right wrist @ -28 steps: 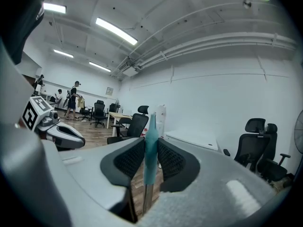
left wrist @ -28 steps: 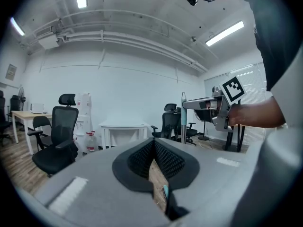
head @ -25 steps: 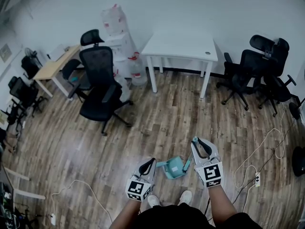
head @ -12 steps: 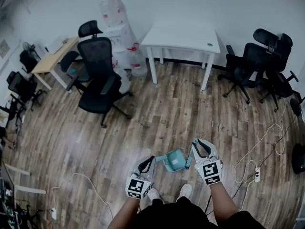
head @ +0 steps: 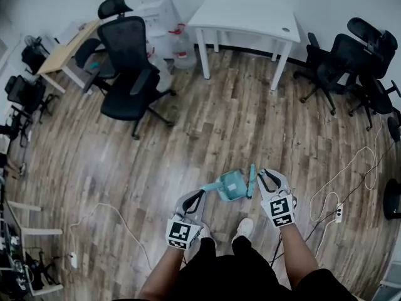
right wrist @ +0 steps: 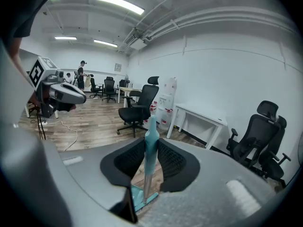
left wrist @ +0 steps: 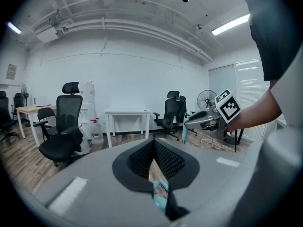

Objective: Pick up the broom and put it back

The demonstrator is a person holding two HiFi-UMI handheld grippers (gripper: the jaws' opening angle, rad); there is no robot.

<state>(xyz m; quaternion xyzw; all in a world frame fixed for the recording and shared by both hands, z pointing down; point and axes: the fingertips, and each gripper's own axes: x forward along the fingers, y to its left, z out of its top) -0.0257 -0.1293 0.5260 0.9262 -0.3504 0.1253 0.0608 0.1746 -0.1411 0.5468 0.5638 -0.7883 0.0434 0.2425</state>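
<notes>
Ample bare wooden plank floor (head: 250,127) before white rectangular table (head: 244,14); right gripper (head: 264,174) clamps upright slim teal broom (head: 252,179); left gripper (head: 200,195) jaws closed.

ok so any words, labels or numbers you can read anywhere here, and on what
None can be read.
Left tool and right tool: cubes carry black and white square patterns, no letters.
Water jug: red label, too blurred to read.
Wall frame: too small to read.

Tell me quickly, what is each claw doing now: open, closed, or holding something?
Left claw: closed, tips together, nothing seen gripped.
Right claw: closed on the broom, holding its handle upright.
</notes>
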